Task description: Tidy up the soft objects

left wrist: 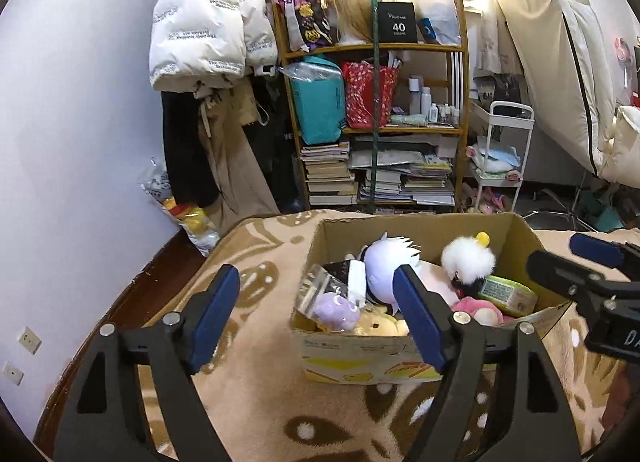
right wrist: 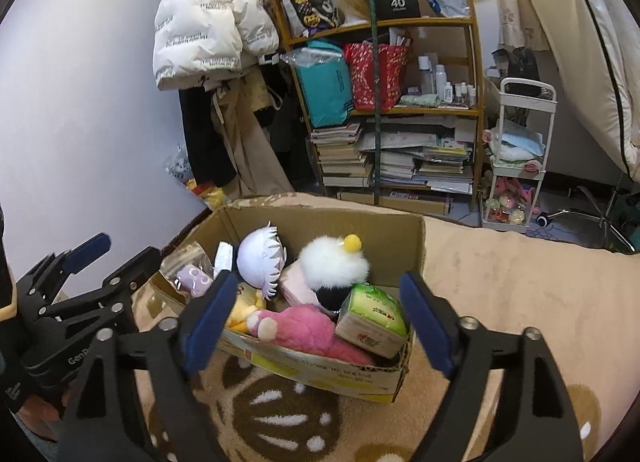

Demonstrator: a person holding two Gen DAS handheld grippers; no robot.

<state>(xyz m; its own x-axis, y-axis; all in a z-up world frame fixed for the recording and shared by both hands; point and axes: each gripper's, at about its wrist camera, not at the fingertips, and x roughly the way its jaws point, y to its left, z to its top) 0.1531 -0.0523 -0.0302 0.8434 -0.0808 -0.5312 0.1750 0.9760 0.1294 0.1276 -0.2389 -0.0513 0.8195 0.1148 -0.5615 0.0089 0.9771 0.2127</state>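
Both the left gripper (left wrist: 316,316) and the right gripper (right wrist: 316,318) hung wide apart and empty, likely poised to pick. Just ahead, the cardboard box (right wrist: 404,230) on the blanket-covered bed (right wrist: 520,286) kept the plush toys (right wrist: 332,266) corralled together.

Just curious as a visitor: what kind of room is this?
Most likely a lived-in bedroom. A wooden shelf packed with books, bags and toiletries stands by a hanging white puffer jacket, and a cardboard box of plush toys sits on a fuzzy blanket.
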